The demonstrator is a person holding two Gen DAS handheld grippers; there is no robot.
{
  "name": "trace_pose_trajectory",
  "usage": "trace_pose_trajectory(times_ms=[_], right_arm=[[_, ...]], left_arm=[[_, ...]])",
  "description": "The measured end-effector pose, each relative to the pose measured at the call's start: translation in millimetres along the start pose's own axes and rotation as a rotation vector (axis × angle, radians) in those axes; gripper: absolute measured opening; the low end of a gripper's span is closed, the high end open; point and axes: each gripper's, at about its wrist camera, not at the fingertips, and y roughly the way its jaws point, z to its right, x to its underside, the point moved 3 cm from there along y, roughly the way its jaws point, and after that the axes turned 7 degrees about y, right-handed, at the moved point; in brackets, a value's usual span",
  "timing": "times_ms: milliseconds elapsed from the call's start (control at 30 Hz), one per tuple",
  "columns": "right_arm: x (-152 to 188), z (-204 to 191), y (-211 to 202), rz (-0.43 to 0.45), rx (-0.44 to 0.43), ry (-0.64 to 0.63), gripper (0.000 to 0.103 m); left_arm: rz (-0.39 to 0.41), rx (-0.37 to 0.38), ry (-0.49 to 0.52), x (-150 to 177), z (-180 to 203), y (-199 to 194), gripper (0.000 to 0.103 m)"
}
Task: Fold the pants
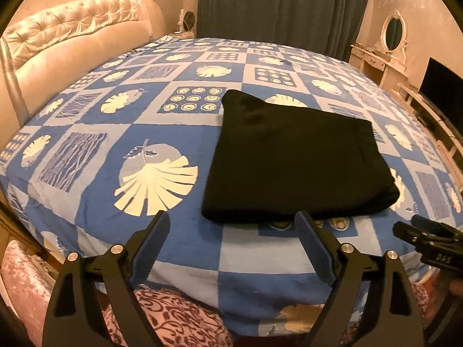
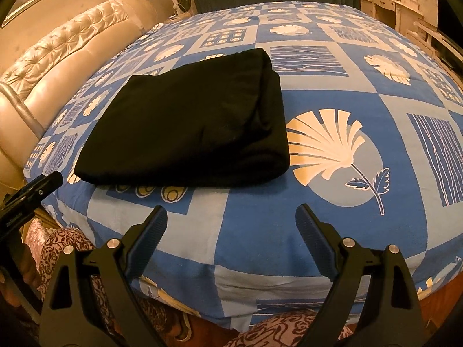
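Observation:
The black pants (image 1: 292, 156) lie folded into a thick rectangle on the blue patterned bedspread (image 1: 121, 121), near the bed's front edge. In the right wrist view the same pants (image 2: 191, 121) sit up and to the left, their stacked folds facing right. My left gripper (image 1: 233, 219) hangs open just short of the bundle's near edge, nothing between its fingers. My right gripper (image 2: 231, 212) is open over bare bedspread (image 2: 332, 202), to the right of the pants and apart from them. Each gripper's tip shows at the other view's edge.
A padded cream headboard (image 1: 78, 40) runs along the left side. Dark curtains (image 1: 283, 5) hang behind the bed, and a white dressing table with an oval mirror (image 1: 392, 33) stands at the right. A floral-patterned garment (image 1: 173, 318) on a person fills the bottom.

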Motion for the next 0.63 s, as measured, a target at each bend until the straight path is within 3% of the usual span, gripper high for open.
trace_pose_trajectory(times_ms=[67, 167, 233, 300, 433, 633], right_arm=[[0, 0, 0, -0.001, -0.001, 0.002, 0.090], [0, 0, -1, 0.001, -0.002, 0.005, 0.090], [0, 1, 0, 0.001, -0.001, 0.002, 0.090], [0, 0, 0, 0.001, -0.004, 0.002, 0.090], [0, 0, -1, 0.001, -0.005, 0.005, 0.090], [-2, 5, -5, 0.000, -0.028, 0.050, 0.090]], left_arm=[[0.002, 0.012, -0.006, 0, 1, -1, 0.087], [0.052, -0.042, -0.013, 0, 2, -10, 0.092], [0.079, -0.038, -0.016, -1, 3, -16, 0.092], [0.098, 0.008, 0.011, -4, 9, -22, 0.092], [0.161, -0.037, 0.091, -5, 19, -32, 0.092], [0.092, 0.008, 0.088, -8, 13, -19, 0.092]])
